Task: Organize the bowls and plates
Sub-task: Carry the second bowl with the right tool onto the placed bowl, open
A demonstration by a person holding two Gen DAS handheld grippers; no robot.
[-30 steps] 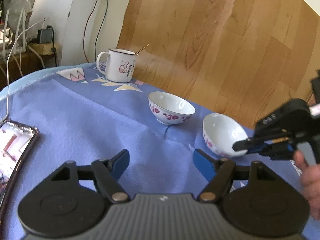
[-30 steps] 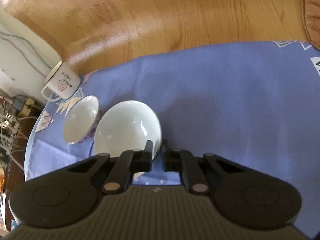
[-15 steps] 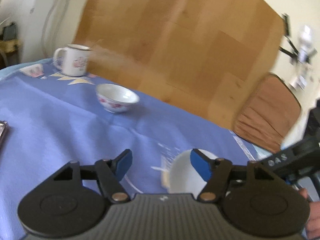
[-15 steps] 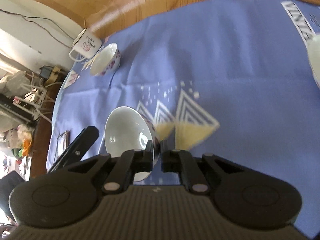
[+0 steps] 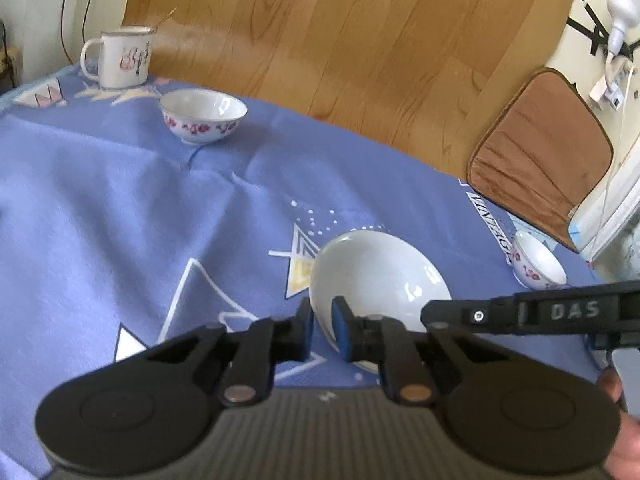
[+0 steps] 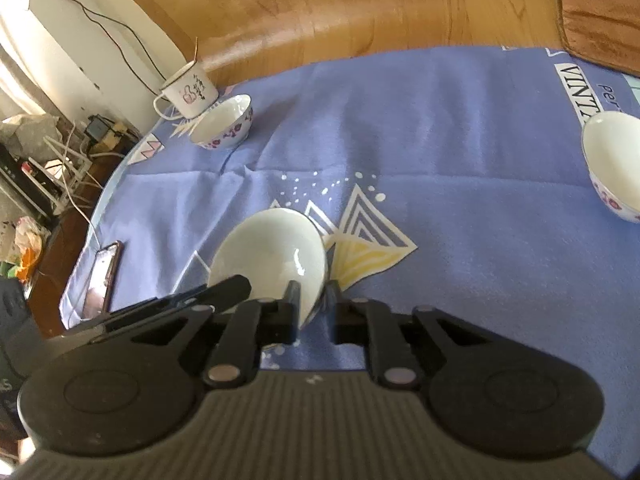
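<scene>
i hold one claw in each hand, so two claws. my left claw [image 5: 321,326] has just been closing and now its blue pads pinch the rim of the white bowl [image 5: 376,276], with the rim between them. my right claw [image 6: 309,304] is pressed tight on the same bowl's rim too, at the other side. so both claws pinch one bowl, and it tips up over the blue cloth [image 5: 120,208] near the yellow triangle print.

i count three bowls. the first is the tipped one in my claws, in the middle of the table. the second bowl [image 5: 203,115] has pink flowers and sits upright at about 11 o'clock in the left view, just beside the one white mug [image 5: 120,58]. the third bowl [image 6: 612,164] has flowers too and sits at about 3 o'clock in the right view, well apart from the others.

one phone [image 6: 102,276] lies flat at 9 o'clock near the cloth's edge. one brown cushion [image 5: 540,156] is past the table at 2 o'clock.
</scene>
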